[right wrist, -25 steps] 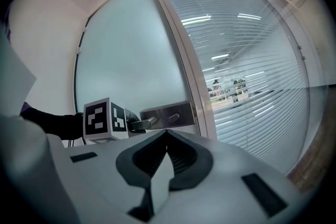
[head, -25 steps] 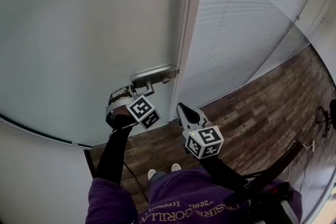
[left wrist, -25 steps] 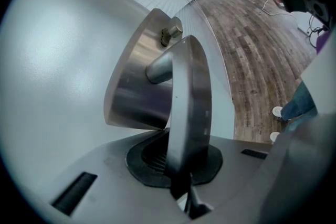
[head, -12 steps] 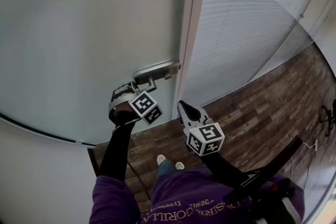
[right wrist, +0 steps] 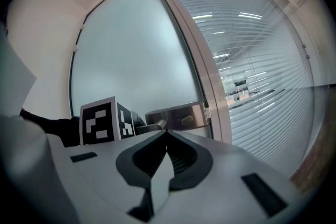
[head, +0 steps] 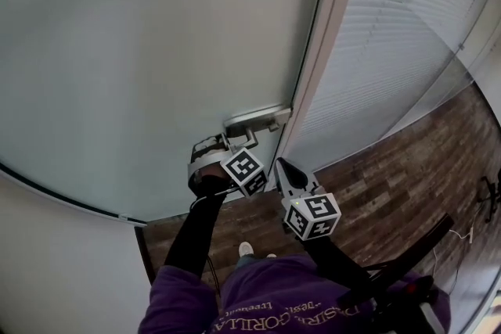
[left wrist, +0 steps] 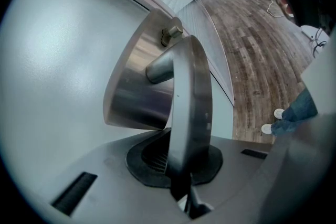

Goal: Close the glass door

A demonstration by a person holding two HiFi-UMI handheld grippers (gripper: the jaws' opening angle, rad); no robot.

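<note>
Grips the brushed-steel lever handle [left wrist: 190, 107] with the left tongs [head: 221, 143], pads clenched on either side of the bar, just out from its rectangular steel plate [head: 258, 120]. Sees the lever rise straight out of those pads in the left gripper view and bend over to meet the plate. Reaches up to it on a black-sleeved arm [head: 192, 227]. Carries the right tongs [right wrist: 167, 136] clenched on nothing, tips pressed together, just right of the left pair and aimed toward the plate, apart from it. Finds the tall frosted glass door [head: 149, 51] filling the left of the head view, its handle edge right beside the pale metal frame post [head: 333, 27]; cannot tell from here whether latched. Catches white slatted blinds [head: 399, 35] behind the glazed partition past the post, and dark wood-plank floor [head: 391, 176] running below it. Looks down on a purple top [head: 274, 301] and white shoes [head: 245, 249] at the bottom of the head view.
</note>
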